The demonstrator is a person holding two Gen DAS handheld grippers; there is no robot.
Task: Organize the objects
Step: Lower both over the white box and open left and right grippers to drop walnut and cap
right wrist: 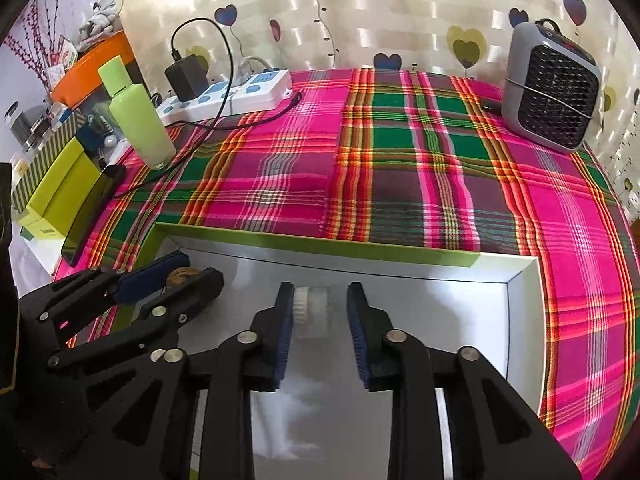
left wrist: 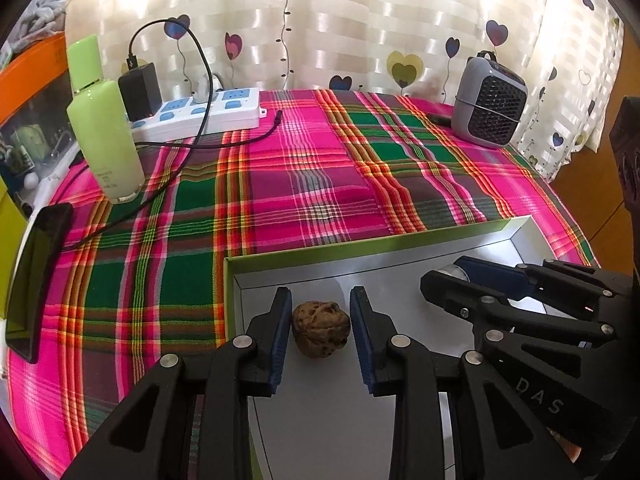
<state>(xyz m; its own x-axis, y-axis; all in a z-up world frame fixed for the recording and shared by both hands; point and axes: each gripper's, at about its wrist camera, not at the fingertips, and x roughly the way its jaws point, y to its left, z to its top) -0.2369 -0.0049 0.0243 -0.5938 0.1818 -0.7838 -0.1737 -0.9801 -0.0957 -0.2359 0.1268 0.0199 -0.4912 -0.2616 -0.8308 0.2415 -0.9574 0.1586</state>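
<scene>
A shallow box (left wrist: 360, 254) with a green rim and white inside lies on the plaid cloth; it also shows in the right wrist view (right wrist: 320, 242). My left gripper (left wrist: 320, 326) is open inside it, jaws either side of a brown walnut (left wrist: 320, 332) without squeezing it. The walnut shows partly hidden in the right wrist view (right wrist: 180, 277). My right gripper (right wrist: 320, 320) is open inside the box around a small clear, ribbed cap-like object (right wrist: 310, 306), which touches the left pad. In the left wrist view the right gripper (left wrist: 460, 280) mostly hides that object.
A green bottle (left wrist: 102, 120), a white power strip (left wrist: 200, 114) with a black charger and cable, and a black phone (left wrist: 36, 280) are at the left. A grey fan heater (left wrist: 490, 102) stands at the back right. Lime boxes (right wrist: 60, 192) sit off the table's left edge.
</scene>
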